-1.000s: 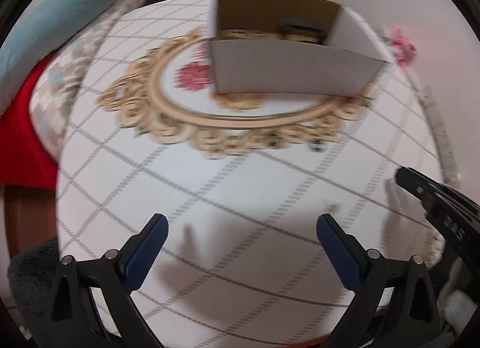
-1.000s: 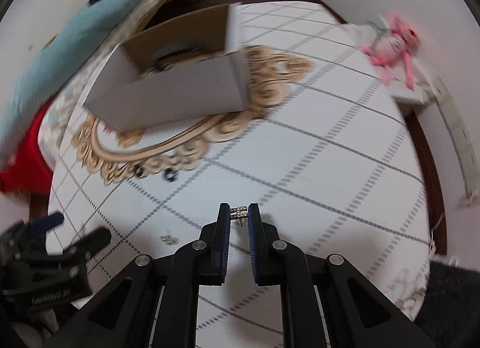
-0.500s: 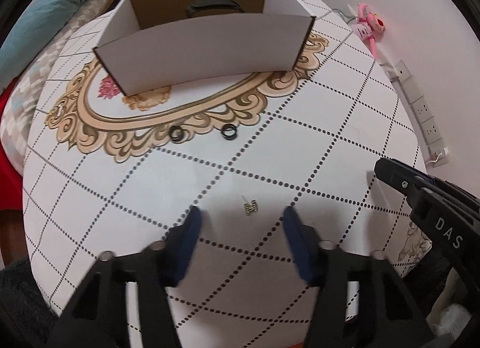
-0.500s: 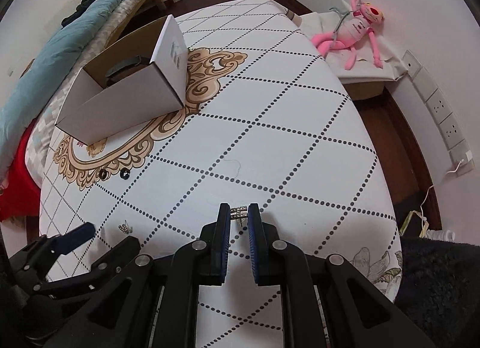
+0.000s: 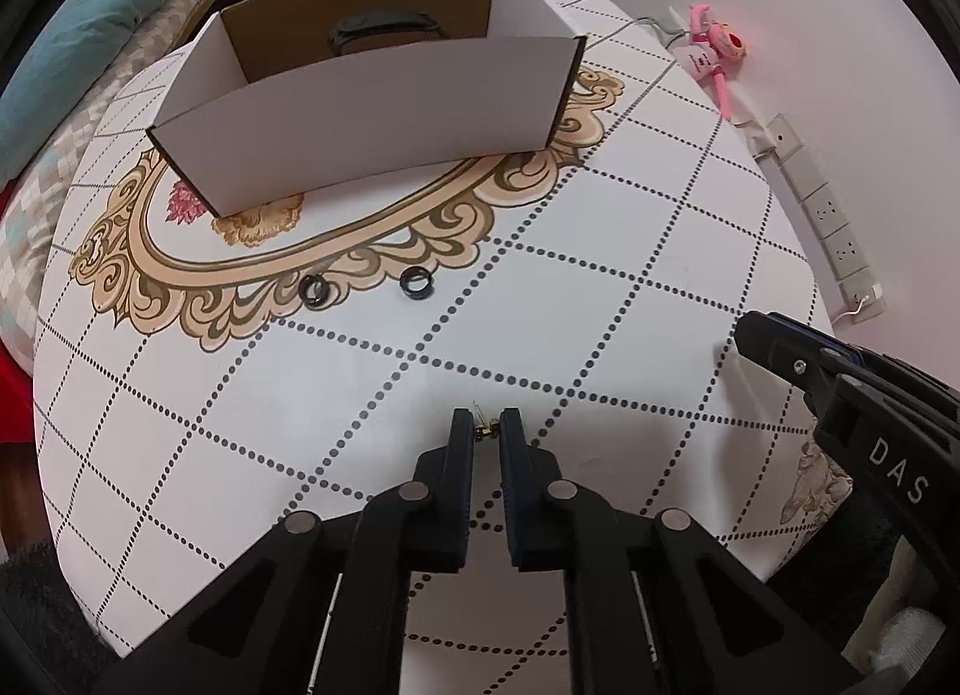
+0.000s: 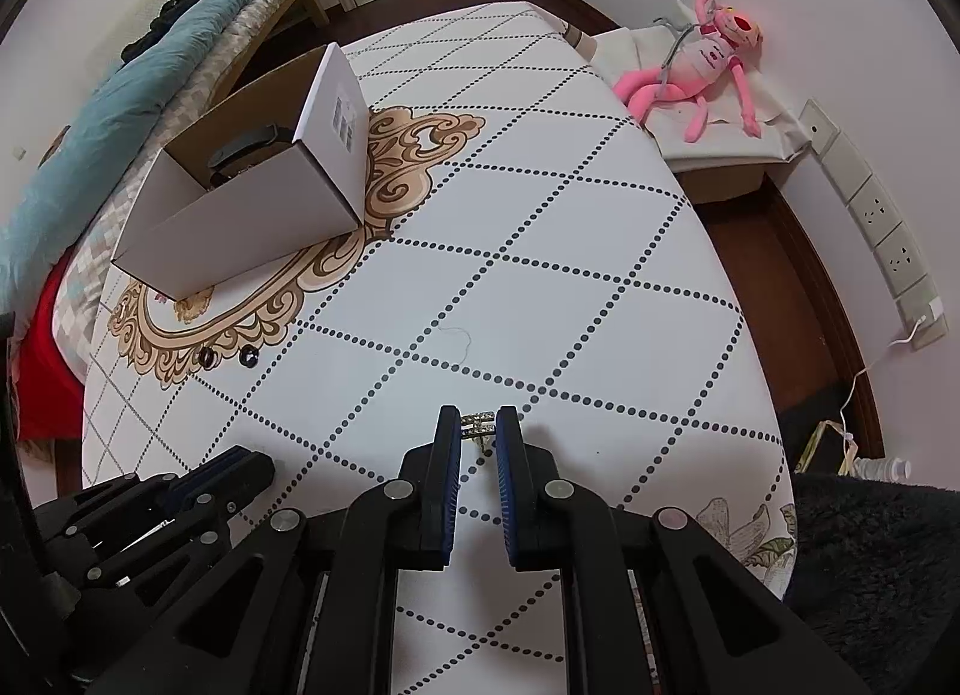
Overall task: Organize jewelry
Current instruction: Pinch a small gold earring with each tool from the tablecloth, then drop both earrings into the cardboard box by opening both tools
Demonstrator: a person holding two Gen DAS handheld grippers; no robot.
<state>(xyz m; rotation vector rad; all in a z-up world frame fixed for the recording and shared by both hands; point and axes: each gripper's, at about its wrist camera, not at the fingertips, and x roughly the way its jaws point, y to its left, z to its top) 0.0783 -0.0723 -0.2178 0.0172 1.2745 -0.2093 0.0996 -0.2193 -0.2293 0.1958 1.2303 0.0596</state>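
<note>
My left gripper (image 5: pixel 486 428) is shut on a small gold earring (image 5: pixel 485 429) at the near part of the white tablecloth. My right gripper (image 6: pixel 478 425) is shut on a second sparkly earring (image 6: pixel 478 424) just above the cloth. An open white cardboard box (image 5: pixel 372 101) stands on the gold ornament print, with a dark band (image 5: pixel 384 28) inside; it also shows in the right wrist view (image 6: pixel 252 203). Two black rings (image 5: pixel 315 292) (image 5: pixel 416 281) lie on the cloth in front of the box. The right gripper shows at the right of the left wrist view (image 5: pixel 840 383).
The round table (image 6: pixel 600 275) has a dotted diamond cloth. A pink plush toy (image 6: pixel 702 71) lies on a low stand to the right. A bed with a teal blanket (image 6: pixel 120 95) is at the left. Wall sockets (image 6: pixel 882 239) line the right wall.
My left gripper has come down over the small earring on the cloth and shut on it. The right gripper has stayed shut on its earring.
</note>
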